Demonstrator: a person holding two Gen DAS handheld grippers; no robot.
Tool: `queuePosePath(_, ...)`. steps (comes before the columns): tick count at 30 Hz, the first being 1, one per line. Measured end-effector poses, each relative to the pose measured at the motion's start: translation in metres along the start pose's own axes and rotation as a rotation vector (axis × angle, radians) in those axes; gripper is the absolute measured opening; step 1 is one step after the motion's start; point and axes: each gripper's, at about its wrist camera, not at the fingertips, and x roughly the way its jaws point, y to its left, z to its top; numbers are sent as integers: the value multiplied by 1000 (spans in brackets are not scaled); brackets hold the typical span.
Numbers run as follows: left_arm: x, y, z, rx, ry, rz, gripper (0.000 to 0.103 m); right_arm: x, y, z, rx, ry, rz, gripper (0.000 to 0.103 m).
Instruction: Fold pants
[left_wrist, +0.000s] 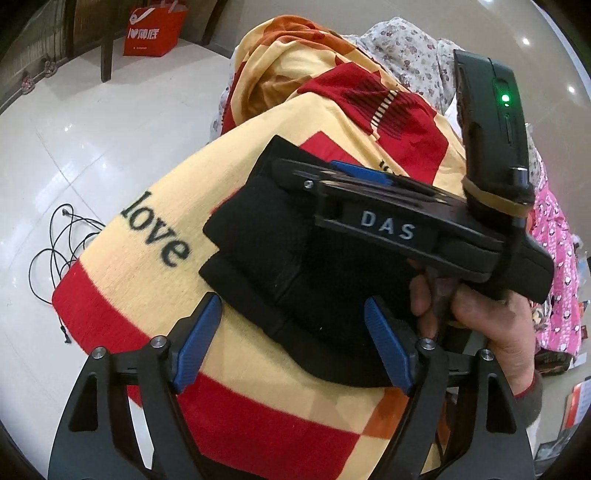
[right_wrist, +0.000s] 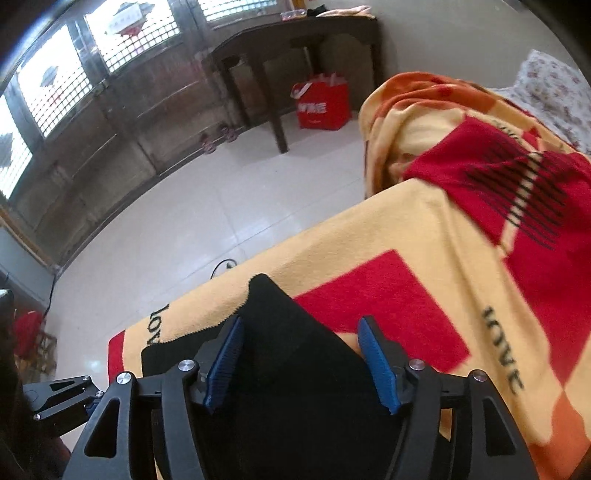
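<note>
The black pants (left_wrist: 273, 251) lie folded into a small thick bundle on a yellow and red blanket (left_wrist: 258, 369) with "love" printed on it. My left gripper (left_wrist: 291, 314) is open just in front of the bundle's near edge, one blue pad on each side. My right gripper (left_wrist: 354, 177) hovers over the bundle's far side, seen from the side in the left wrist view. In the right wrist view the right gripper (right_wrist: 301, 332) is open above the pants (right_wrist: 288, 369), with nothing between its blue pads.
The blanket (right_wrist: 443, 258) covers a bed beside a white tiled floor (left_wrist: 92, 147). A black cable (left_wrist: 59, 240) lies on the floor. A red bag (right_wrist: 321, 107) stands by a dark table (right_wrist: 295, 40). Floral bedding (left_wrist: 406, 48) and pink fabric (left_wrist: 557, 277) lie at the right.
</note>
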Motion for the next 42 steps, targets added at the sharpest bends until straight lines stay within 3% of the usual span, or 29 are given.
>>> queuePosePath(1, 0, -1, 0, 4, -2, -7, 80, 0, 0, -1, 6, -5, 6, 61)
queuePosePath(2, 1, -1, 1, 8, -4, -26, 68, -2, 0, -2, 13, -15, 9, 51)
queuePosePath(3, 2, -1, 2, 11, -2, -30, 56, -4, 0, -3, 16, -20, 3, 41)
queuePosePath(4, 3, -2, 4, 18, -1, -15, 31, -7, 0, -6, 16, -27, -3, 37)
queuePosePath(6, -2, -6, 7, 44, -8, -33, 24, -20, 3, -9, 16, -52, 14, 22)
queuePosePath(8, -16, -17, 9, 91, -55, -49, 20, -42, 6, -13, 20, -102, 11, 18)
queuePosePath(11, -44, -49, 4, 205, -147, -94, 20, -84, 4, -22, 50, -199, 15, 17)
queuePosePath(16, -56, -109, -20, 425, -205, -126, 19, -160, -16, -59, 166, -321, -60, 17)
queuePosePath(20, -36, -151, -45, 563, -162, -166, 19, -204, -49, -106, 360, -372, -175, 17)
queuePosePath(22, -15, -167, -57, 604, -92, -193, 19, -218, -69, -131, 468, -382, -241, 19)
queuePosePath(25, 15, -184, -70, 638, 5, -210, 19, -240, -96, -169, 628, -421, -279, 34)
queuePosePath(26, 23, -188, -74, 642, 57, -240, 19, -245, -101, -180, 672, -440, -264, 49)
queuePosePath(29, 25, -195, -78, 655, 157, -318, 25, -253, -107, -205, 757, -475, -192, 51)
queuePosePath(33, 1, -194, -75, 711, 95, -289, 26, -242, -98, -212, 757, -480, -88, 55)
queuePosePath(37, -13, -175, -59, 673, 57, -266, 27, -229, -86, -208, 701, -440, -36, 63)
queuePosePath(40, -22, -156, -47, 649, -11, -214, 46, -216, -85, -205, 714, -424, -4, 63)
queuePosePath(42, -20, -145, -40, 625, -18, -209, 49, -206, -86, -205, 734, -416, 10, 64)
